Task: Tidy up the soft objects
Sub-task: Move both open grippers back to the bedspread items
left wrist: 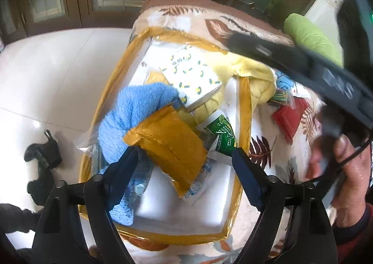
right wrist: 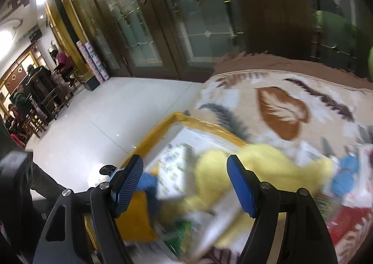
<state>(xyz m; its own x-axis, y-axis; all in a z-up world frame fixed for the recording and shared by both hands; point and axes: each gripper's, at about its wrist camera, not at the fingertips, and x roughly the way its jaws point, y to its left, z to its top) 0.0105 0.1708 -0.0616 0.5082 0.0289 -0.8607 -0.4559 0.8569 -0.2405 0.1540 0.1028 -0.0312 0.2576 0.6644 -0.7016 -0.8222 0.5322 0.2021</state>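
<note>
Left gripper (left wrist: 184,151) is spread wide over the amber plastic-wrapped packet (left wrist: 166,145), nothing gripped; right gripper (right wrist: 185,166) likewise spread above the yellow plush cloth (right wrist: 256,168); both lie in the yellow-trimmed clear storage bag (left wrist: 244,93) on the leaf-print blanket (right wrist: 279,105); risk: fluffy blue towel (left wrist: 132,110) on the near-left rim could be snagged and spilled.

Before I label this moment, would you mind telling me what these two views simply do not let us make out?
- Right wrist view: motion blur smears the yellow cloth and the packets below it, so no print is readable.
- Left wrist view: the blue towel and the amber packet cover the bottom of the yellow-trimmed bag.
- Left wrist view: the red packet is partly hidden by the blurred right gripper.
</note>
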